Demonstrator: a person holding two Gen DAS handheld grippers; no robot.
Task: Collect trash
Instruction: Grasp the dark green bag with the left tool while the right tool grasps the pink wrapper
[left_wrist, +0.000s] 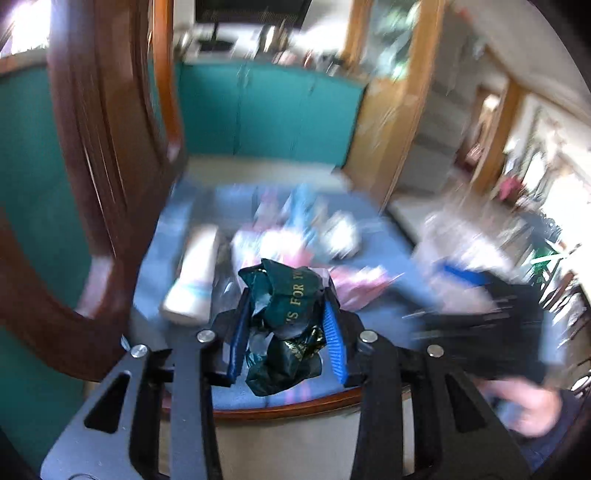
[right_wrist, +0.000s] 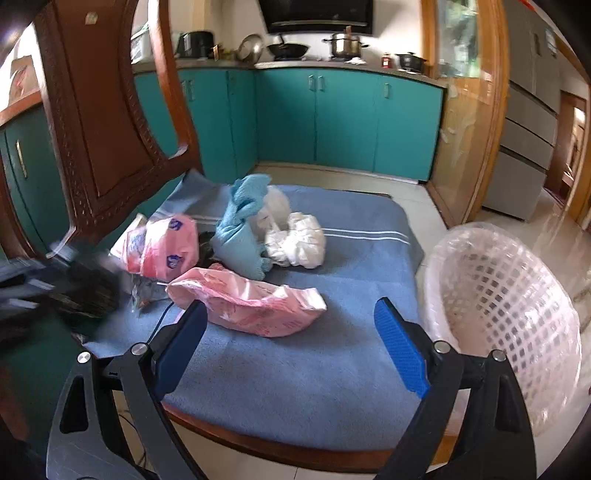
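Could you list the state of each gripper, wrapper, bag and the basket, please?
Left gripper: shut on the green wrapper.
Green wrapper: crumpled, held above the chair.
Right gripper: open, empty.
Pink bag: flattened, lying on the blue cushion.
White bag: crumpled, on the cushion.
Basket: tilted, beside the chair.

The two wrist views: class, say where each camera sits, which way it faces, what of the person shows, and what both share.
Left wrist: on the left tongs, facing down over the blue mat; tongs shut on a dark green wrapper, a blurred hand at right.
Right wrist: on the right tongs, open, facing the mat, pink bag and white basket.
Shared: mat, chair back, teal cabinets.
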